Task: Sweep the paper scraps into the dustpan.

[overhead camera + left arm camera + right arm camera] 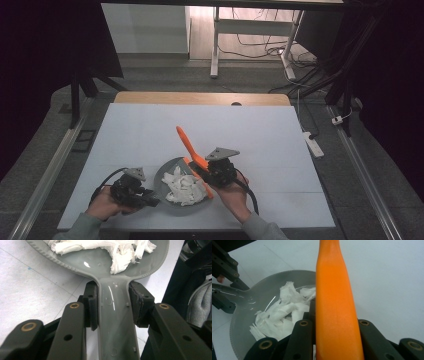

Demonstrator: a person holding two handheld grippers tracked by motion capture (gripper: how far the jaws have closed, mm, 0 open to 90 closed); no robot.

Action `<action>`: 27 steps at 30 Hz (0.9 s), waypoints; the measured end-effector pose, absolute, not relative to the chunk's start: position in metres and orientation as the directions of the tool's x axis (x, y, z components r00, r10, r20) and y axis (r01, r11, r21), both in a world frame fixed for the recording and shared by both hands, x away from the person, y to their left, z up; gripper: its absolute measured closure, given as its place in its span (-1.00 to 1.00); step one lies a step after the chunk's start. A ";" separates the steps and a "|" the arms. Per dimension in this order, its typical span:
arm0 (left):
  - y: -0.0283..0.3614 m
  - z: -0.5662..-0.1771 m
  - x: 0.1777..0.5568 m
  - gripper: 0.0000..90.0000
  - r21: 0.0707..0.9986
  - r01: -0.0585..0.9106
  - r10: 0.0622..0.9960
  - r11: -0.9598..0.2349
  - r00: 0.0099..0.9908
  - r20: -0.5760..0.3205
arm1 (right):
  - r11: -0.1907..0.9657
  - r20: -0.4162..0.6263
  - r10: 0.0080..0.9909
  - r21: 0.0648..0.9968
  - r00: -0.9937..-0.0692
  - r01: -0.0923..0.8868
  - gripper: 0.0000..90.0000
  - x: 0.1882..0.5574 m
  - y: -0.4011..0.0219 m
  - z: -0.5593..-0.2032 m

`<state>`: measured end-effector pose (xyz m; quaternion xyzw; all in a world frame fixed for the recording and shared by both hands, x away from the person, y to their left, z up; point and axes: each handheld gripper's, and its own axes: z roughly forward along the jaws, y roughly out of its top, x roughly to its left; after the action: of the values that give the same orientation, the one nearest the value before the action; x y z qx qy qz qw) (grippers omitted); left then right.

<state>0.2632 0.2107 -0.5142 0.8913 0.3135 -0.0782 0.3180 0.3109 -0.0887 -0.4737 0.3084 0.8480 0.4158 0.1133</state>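
L gripper [148, 200] on grey pan [161, 181] | R gripper [209, 176] holds orange spatula [189, 144]

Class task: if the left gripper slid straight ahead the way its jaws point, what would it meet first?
Probably the grey dustpan's wide scoop, since the left gripper already clamps its handle; beyond lies the shredded white paper.

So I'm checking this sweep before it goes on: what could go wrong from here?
1. The paper scraps lie heaped in the shallow dustpan; a tilt could spill them.
2. The left tongs pinch the glossy handle at its edges; it might slip.
3. The orange brush could flick scraps out.
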 end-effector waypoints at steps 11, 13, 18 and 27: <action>0.210 -0.514 0.262 0.37 0.531 0.602 0.514 -0.596 0.794 -0.324 | 0.437 0.070 0.639 0.786 -0.766 0.437 0.70 0.317 -0.102 -0.471; 0.210 -0.514 0.261 0.37 0.537 0.600 0.516 -0.593 0.795 -0.319 | 0.431 0.074 0.644 0.787 -0.761 0.441 0.70 0.319 -0.105 -0.471; 0.213 -0.512 0.260 0.37 0.559 0.593 0.519 -0.580 0.798 -0.308 | 0.409 0.077 0.663 0.795 -0.744 0.447 0.70 0.323 -0.117 -0.468; 0.214 -0.510 0.260 0.37 0.590 0.589 0.531 -0.552 0.794 -0.295 | 0.381 0.078 0.681 0.811 -0.728 0.443 0.70 0.328 -0.140 -0.463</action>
<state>0.2596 0.2145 -0.5099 0.8800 0.3182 -0.0409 0.3502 0.3285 -0.1401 -0.4631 0.3429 0.8199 0.4380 0.1358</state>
